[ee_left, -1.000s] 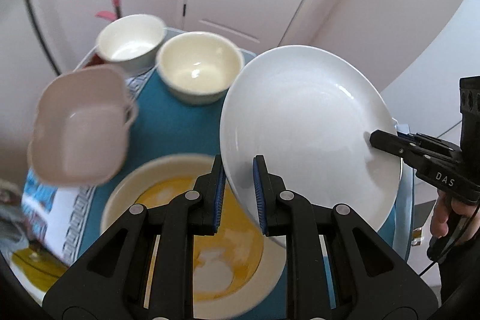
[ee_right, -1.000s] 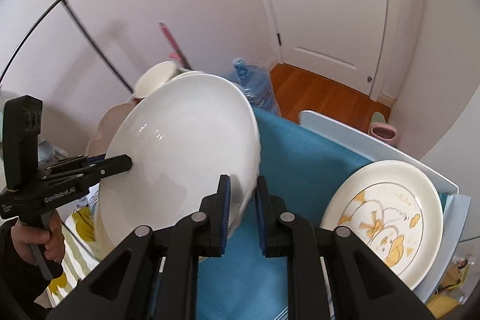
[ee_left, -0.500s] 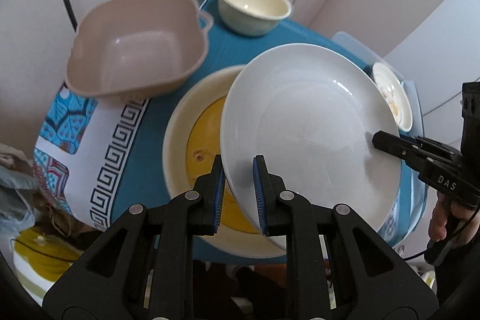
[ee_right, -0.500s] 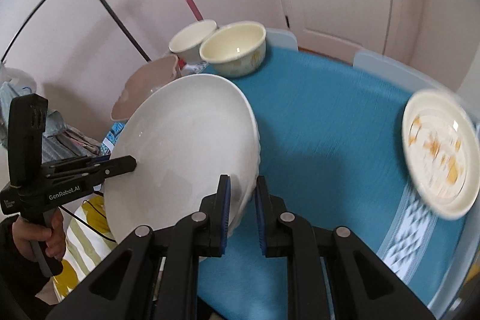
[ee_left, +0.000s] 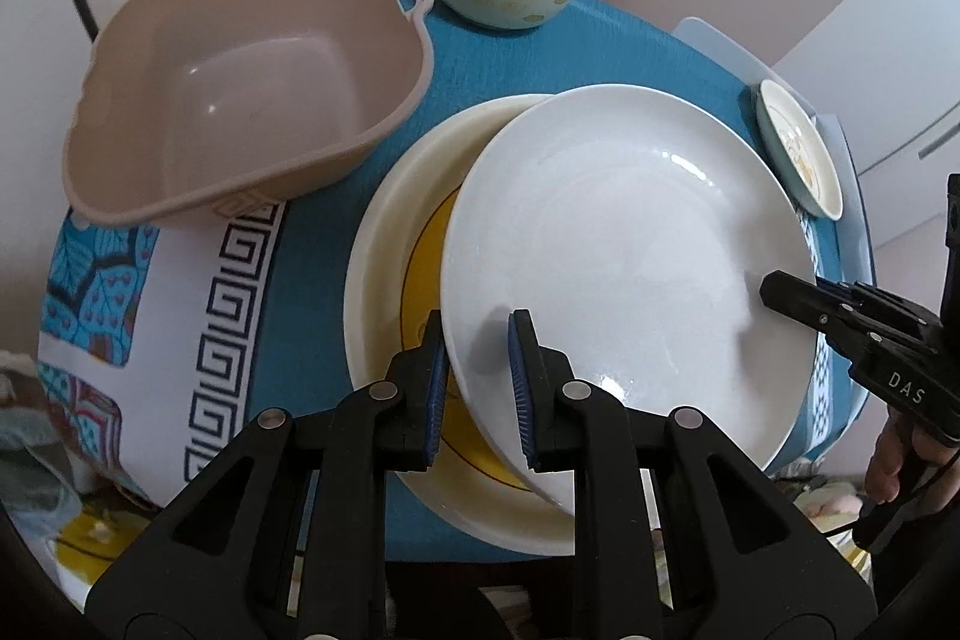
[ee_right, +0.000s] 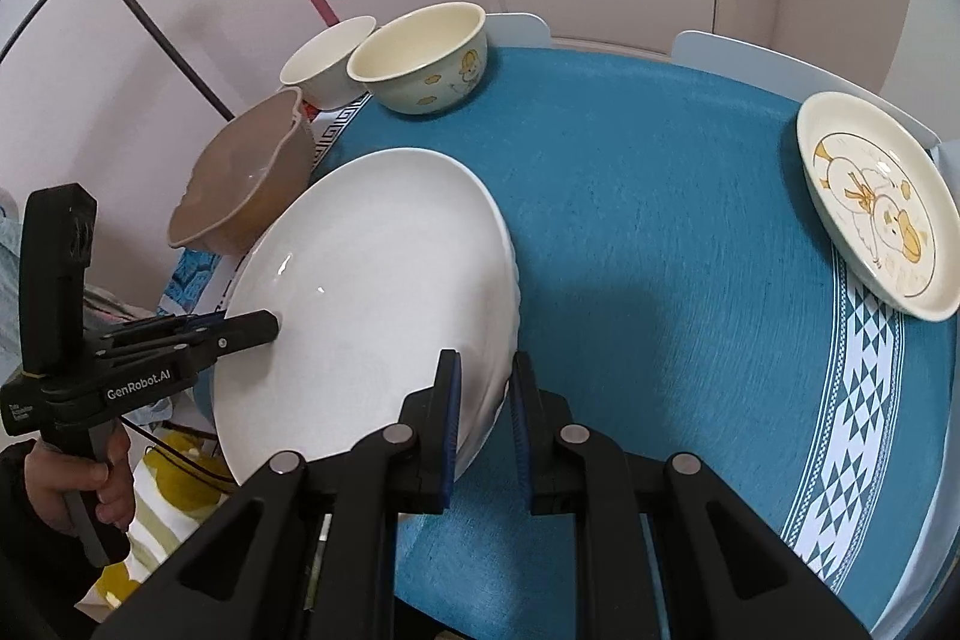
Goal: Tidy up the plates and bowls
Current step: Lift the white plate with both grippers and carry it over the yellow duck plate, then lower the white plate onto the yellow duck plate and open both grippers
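White plate: a large white plate (ee_left: 624, 244) is held tilted above the counter (ee_right: 660, 232), gripped at opposite rims by both grippers.
Left gripper: the left gripper (ee_left: 477, 382) is closed on the plate's near rim, one finger on each face.
Right gripper: the right gripper (ee_right: 483, 400) is clamped on the plate's opposite rim in the same way; in the left wrist view it reaches in from the right edge (ee_left: 774, 289).
Yellow plate: a cream plate with a yellow centre (ee_left: 390, 280) lies on the counter under the white plate, which overlaps most of it.
Tan basin: a tan plastic basin (ee_left: 240, 82) sits to the left of the plates, over the patterned edge of the cloth.
Bowls: a cream bowl with duck prints (ee_right: 420, 58) and a plain white bowl (ee_right: 327, 58) stand side by side at the far end.
Duck plate: a small plate with a duck picture (ee_right: 876, 202) lies alone at the right edge, well apart from the rest.
Cloth: a blue tablecloth (ee_right: 690, 340) covers the counter.
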Tool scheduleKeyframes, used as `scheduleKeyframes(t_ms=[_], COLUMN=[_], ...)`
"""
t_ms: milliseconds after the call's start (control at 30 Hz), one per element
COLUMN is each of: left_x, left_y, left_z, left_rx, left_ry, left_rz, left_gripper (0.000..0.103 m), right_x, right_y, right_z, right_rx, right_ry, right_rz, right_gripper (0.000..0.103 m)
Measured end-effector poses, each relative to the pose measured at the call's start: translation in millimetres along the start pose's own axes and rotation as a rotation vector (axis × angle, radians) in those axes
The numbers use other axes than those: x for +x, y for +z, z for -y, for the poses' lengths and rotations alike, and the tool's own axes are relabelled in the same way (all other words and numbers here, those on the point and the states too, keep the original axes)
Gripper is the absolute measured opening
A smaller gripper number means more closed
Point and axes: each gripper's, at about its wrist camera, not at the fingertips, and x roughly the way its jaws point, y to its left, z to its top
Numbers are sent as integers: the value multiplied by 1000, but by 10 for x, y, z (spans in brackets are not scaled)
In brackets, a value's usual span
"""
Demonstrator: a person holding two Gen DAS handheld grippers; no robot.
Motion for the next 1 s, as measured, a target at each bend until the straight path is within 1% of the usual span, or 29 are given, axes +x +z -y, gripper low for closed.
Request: scheduleKeyframes(t_ms=[167,333,467,633,867,1000], left_x=[63,96,94,85,59,41], left_y=[-3,-10,-10,3,-14,-7], left_z=[34,81,150,241,320,316], left_rx=[39,73,135,226,334,356], left_ry=[14,36,71,137,221,231], left_rz=[-31,-39,-33,-34,-19,-16], left_gripper=[18,18,18,18,18,18], right_x=[20,22,24,52,102,121], right_y=[-27,-84,-111,-106,-101,-86], right_z=[-33,-52,-76,-58,-131,-189], right_rx=[22,36,35,39,16,-6], right_ry=[-26,-51,-64,-71,-120,-155], right_rz=[-5,-6,-10,-22,-39,-47], right_gripper=[15,15,15,15,15,15])
